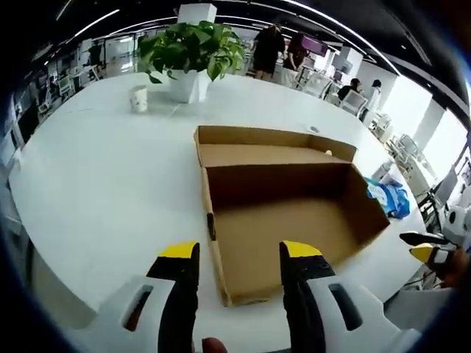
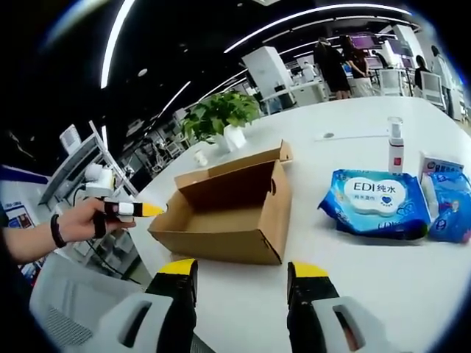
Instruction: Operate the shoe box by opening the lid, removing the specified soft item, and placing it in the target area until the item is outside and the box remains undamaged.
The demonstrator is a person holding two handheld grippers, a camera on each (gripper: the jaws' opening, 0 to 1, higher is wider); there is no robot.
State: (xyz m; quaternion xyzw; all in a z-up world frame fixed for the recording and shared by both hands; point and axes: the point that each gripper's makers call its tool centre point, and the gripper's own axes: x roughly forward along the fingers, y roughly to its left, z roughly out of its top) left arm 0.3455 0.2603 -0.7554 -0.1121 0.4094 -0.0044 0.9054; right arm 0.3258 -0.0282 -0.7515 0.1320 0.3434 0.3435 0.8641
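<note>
**Box open, looks empty, wipes out on the right**

My left hand-held gripper hangs wide over the shoe box, its long axis running away from me. Right hand-held gripper, wide too, is nearer the wipes pack, ahead-right on the tabletop.

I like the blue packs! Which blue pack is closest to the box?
The big wipes pack with the white label reading EDI. It lies right beside the open cardboard box, while the other blue pack sits farther out, past it, beside the white carton.
</note>
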